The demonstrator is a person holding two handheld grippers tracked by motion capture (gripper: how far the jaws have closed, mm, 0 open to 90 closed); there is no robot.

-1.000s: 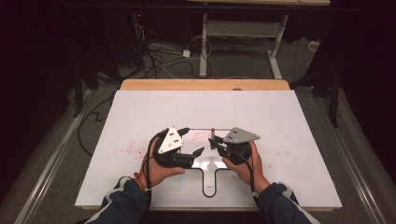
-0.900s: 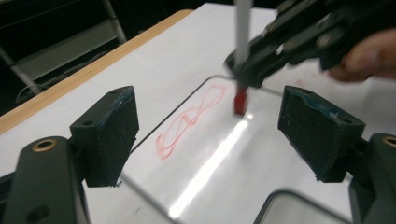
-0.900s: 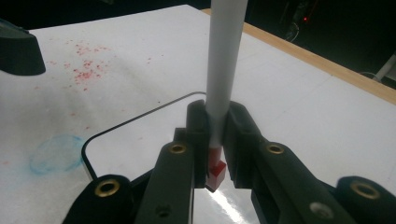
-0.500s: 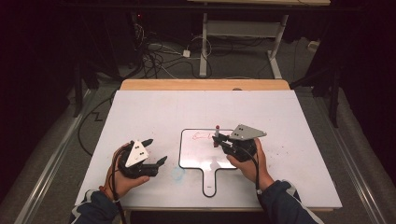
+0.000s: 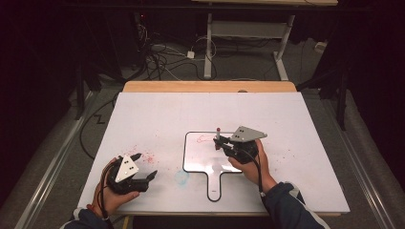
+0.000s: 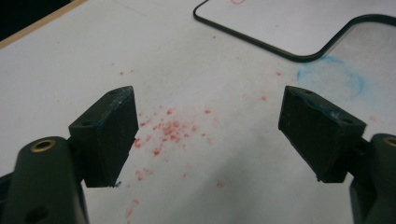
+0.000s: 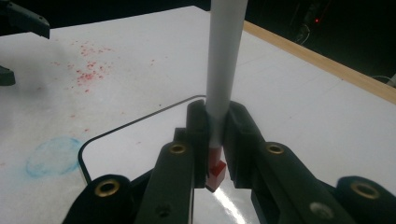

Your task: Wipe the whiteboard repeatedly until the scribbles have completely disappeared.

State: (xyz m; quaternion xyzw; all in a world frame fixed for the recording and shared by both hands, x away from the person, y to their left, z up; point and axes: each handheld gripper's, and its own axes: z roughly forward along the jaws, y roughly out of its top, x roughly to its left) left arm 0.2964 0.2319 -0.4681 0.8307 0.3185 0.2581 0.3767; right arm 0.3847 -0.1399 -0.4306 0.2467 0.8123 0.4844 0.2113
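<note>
Right tool (image 5: 218, 142) clamped on a red-tipped marker (image 5: 218, 136), upright over the small whiteboard (image 5: 200, 160) near the tabletop's front edge. Left tool (image 5: 145, 167) gaping, empty, toward the front-left corner. Possible trouble: unbraced board sliding under a stroke.

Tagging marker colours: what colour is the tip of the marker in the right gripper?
Red; the marker has a white barrel. Clearest in the right gripper view.
</note>
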